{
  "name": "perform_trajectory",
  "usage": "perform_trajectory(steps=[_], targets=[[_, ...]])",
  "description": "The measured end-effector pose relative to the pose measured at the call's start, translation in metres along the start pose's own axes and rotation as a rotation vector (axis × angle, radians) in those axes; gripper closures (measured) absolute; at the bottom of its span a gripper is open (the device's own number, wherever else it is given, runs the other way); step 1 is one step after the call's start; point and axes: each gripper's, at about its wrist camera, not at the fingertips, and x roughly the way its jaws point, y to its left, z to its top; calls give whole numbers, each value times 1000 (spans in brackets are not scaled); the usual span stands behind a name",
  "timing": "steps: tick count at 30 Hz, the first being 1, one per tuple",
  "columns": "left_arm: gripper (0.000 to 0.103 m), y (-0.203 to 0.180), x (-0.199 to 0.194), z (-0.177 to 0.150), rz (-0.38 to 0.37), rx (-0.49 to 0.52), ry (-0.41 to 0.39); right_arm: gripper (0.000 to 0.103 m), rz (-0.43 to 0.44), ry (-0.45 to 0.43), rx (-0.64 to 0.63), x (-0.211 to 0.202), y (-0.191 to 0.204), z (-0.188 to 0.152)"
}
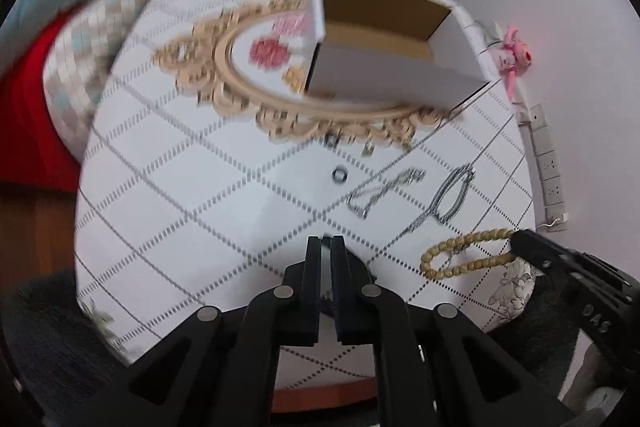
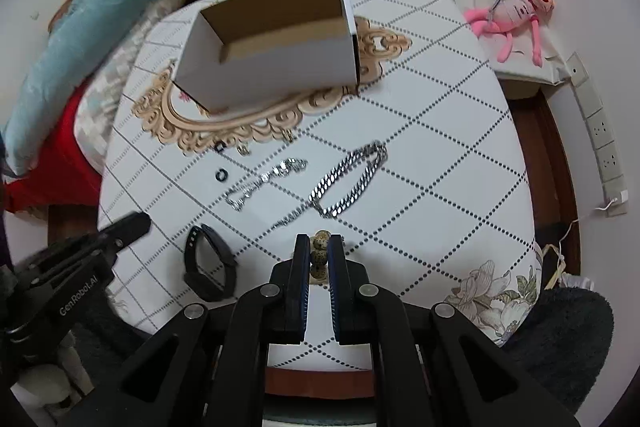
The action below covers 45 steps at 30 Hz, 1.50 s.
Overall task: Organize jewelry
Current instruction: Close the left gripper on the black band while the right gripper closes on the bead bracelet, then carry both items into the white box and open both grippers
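My right gripper is shut on a tan bead bracelet. In the left wrist view the bead bracelet hangs as a loop from the right gripper just above the table. My left gripper is shut, with a dark sliver at its tips. A black band shows beside the left gripper; I cannot tell whether it is held. A silver chain bracelet, a crystal bracelet and a dark ring lie on the quilted table. An open white box stands behind them.
Small earrings lie by the ornate gold print under the box. A thin chain trails near my right fingertips. A pink plush toy and a power strip are at the right, bedding at the left, a dark rug below.
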Motion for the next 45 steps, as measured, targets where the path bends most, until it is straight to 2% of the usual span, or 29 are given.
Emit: perform_trajectory(steps=[3,7,9,15,16,18,22,30,37,41,45], targets=[[96,7,27,-9,-3,-62,114,94,5,0,21,0,-7,-1],[88,8,48,-18,-13,-91,166,94,-2,17,53,7,-17,-8],[88,5,57,-22,-12,-99,184,94,-9,25,67,11,-23,-12],[90,-16,57,-28,50,9,95,94,-23,42,108,23,-38,-19],[99,-19,57,-29,62,27,86,94,-25,44,113,25,-40,-19],[100,-26,58,-32,90,69,67,94,-25,47,121,27,-42,-20],[102,-36,52,-32,87,89,36,94,-15,35,119,23,-41,-21],[102,-48,7,-18,59,112,-73,94,69,-26,90,-6,-28,-7],[102,-49,-37,28,5,112,-169,94,139,-99,38,-42,-12,30],[102,-56,-56,66,-11,125,-218,94,162,-159,6,-65,-4,68],[102,-58,-60,108,3,137,-242,94,161,-206,-20,-75,3,110]])
